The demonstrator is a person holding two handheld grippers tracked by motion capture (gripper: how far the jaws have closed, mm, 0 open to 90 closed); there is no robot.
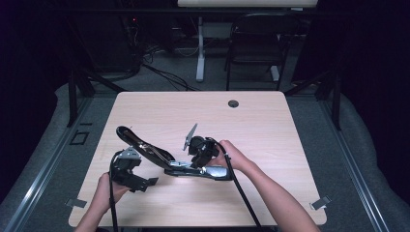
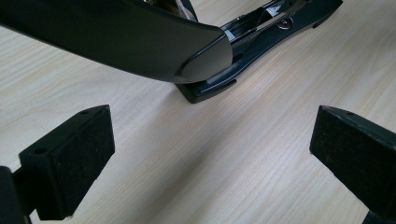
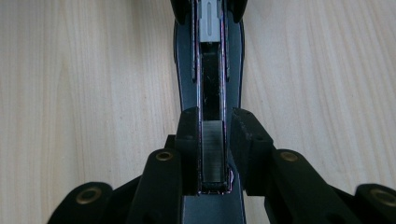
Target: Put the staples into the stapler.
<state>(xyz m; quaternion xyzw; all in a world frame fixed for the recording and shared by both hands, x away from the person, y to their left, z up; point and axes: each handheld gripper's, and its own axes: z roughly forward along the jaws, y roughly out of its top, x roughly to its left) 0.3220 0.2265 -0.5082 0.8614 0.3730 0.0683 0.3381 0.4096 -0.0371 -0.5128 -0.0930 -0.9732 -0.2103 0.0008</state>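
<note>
A long black stapler (image 1: 150,147) lies on the table with its top arm (image 2: 140,42) swung up and back, so the magazine channel (image 3: 210,70) is bare. My right gripper (image 3: 214,135) points down over the rear of that channel, its jaws on either side of a grey strip of staples (image 3: 212,154) that sits in the channel. A thin gap shows at one pad, so it is open. In the high view the right gripper (image 1: 199,162) is at the stapler's base (image 1: 212,172). My left gripper (image 2: 210,154) is wide open above bare wood, just short of the stapler's front end (image 2: 210,88).
The wooden table (image 1: 270,125) has a round cable hole (image 1: 233,103) near its far edge. A dark chair (image 1: 256,43) and a white desk leg (image 1: 199,48) stand on the floor beyond it. Cables trail from both grippers toward the table's near edge.
</note>
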